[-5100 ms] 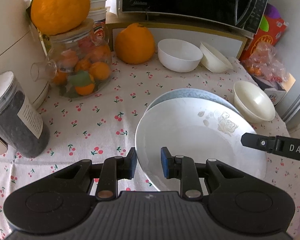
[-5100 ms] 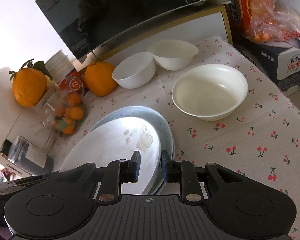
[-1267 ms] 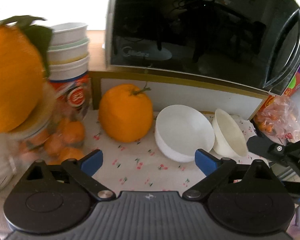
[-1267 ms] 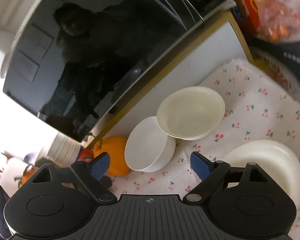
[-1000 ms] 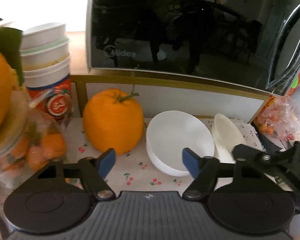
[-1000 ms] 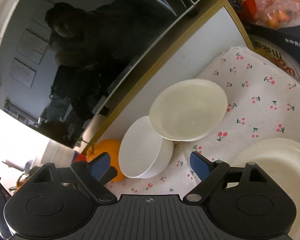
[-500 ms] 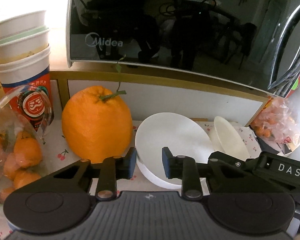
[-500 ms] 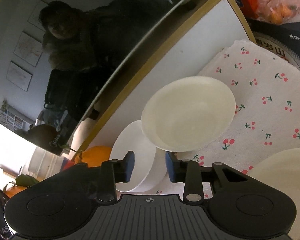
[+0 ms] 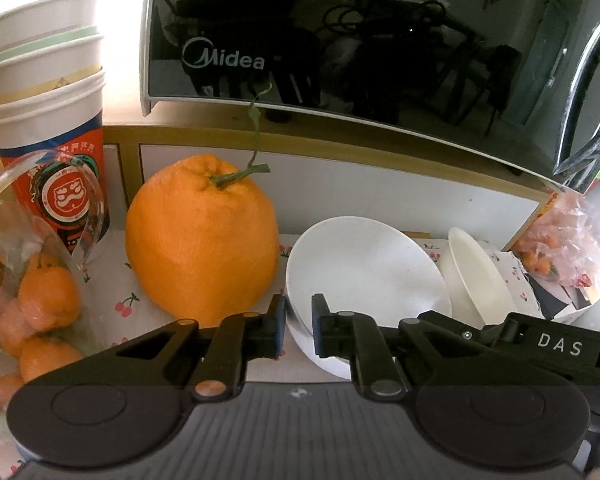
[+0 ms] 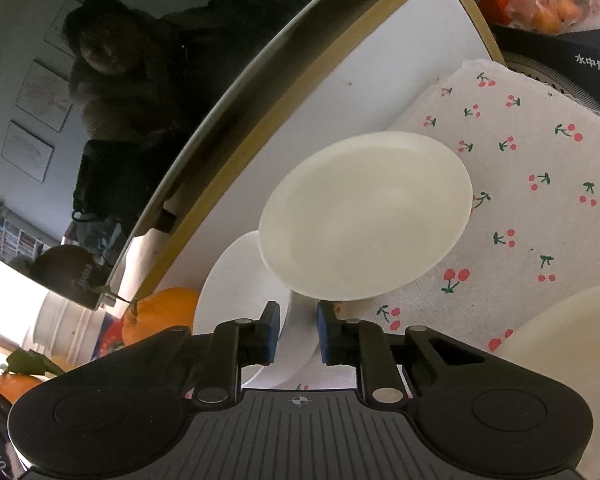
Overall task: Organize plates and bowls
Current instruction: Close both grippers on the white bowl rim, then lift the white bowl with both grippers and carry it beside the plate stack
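Left wrist: left tongs (image 9: pixel 299 326) pinch the smooth white bowl (image 9: pixel 364 276) rim below glossy "Midea" microwave (image 9: pixel 340 40); right tongs (image 10: pixel 298 334) have just been closing on the cream bowl (image 10: pixel 364 216)

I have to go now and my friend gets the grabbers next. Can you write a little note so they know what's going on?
Left gripper: jaws have just been closing and now pinch the near rim of the white bowl beside the big orange.
Right gripper: jaws have just been closing and now pinch the near rim of the cream bowl, which is tilted and overlaps the white bowl.
A third, larger cream bowl sits on the cherry tablecloth at the right.
Done: both small bowls gripped.
Left: lift and stack the bowls. The plates are out of view here.
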Available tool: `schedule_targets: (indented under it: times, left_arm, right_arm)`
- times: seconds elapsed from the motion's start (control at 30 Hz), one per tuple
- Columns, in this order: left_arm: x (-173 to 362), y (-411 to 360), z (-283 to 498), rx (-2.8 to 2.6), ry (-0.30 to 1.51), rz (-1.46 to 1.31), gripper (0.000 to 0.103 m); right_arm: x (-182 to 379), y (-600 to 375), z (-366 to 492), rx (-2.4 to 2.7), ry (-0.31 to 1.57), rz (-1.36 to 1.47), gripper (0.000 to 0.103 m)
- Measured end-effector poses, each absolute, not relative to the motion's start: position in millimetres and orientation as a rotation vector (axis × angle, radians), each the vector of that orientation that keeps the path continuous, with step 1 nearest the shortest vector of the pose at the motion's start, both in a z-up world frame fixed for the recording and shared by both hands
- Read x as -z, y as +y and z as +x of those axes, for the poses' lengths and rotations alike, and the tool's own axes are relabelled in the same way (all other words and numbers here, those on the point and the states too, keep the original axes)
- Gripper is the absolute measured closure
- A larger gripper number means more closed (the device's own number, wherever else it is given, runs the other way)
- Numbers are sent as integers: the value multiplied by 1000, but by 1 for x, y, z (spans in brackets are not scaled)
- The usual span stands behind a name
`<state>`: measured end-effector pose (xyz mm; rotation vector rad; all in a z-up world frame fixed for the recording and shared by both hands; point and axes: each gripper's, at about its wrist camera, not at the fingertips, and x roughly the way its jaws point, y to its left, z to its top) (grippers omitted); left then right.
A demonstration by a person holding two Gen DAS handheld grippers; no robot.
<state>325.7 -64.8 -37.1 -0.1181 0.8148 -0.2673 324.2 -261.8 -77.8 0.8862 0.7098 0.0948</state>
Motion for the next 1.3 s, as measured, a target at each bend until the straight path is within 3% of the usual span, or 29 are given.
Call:
schedule_targets:
  times: [0.67,1.3]
  left_arm:
    - [11,-64,307,265,787,-127,91]
    - [-33,-52,233,286,784,-204,91]
  right_arm:
    - [46,-257,301,-105,682,844,85]
    - [-12,-264,219,-114,680,813,85]
